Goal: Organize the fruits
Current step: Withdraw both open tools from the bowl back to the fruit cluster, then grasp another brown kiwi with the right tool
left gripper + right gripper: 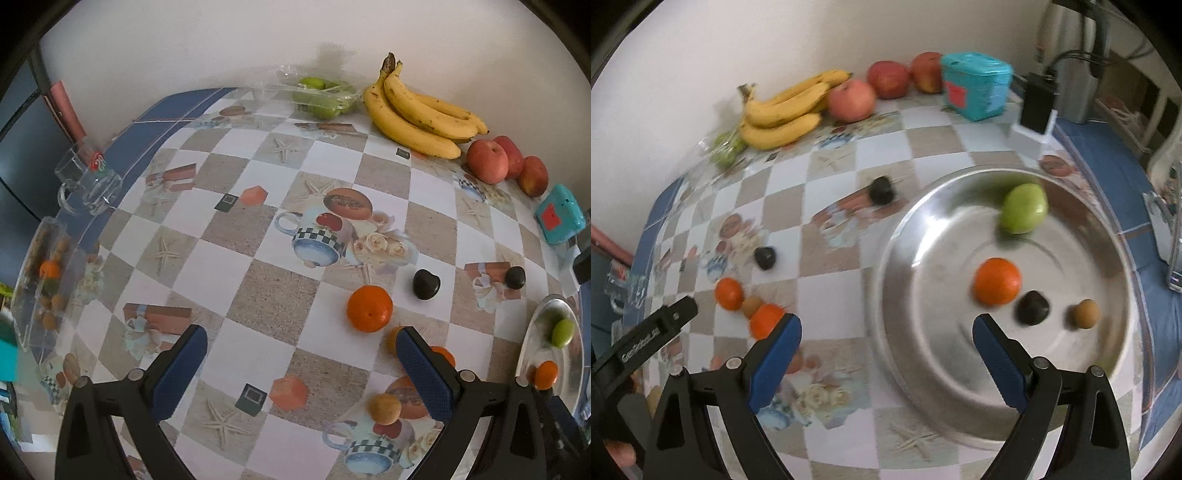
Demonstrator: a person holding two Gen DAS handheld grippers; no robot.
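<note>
My left gripper (pixel 301 363) is open and empty above the patterned table. An orange (pixel 369 308) and a dark plum (pixel 426 284) lie just beyond its right finger, a small brown fruit (pixel 385 407) beside it. My right gripper (pixel 886 350) is open and empty over the near rim of the steel bowl (pixel 923 332). The bowl holds a green fruit (pixel 1024 209), an orange (pixel 997 281), a dark plum (pixel 1032 307) and a small brown fruit (pixel 1084 314). Two oranges (pixel 728 293), a brown fruit and two plums (pixel 881 189) lie on the table left of the bowl.
Bananas (pixel 417 114), red apples (pixel 487 161) and a clear box of green fruit (pixel 321 96) line the back wall. A teal box (pixel 559 216) stands at the right. A glass cup (pixel 88 181) and a glass dish (pixel 40 288) sit at the left edge.
</note>
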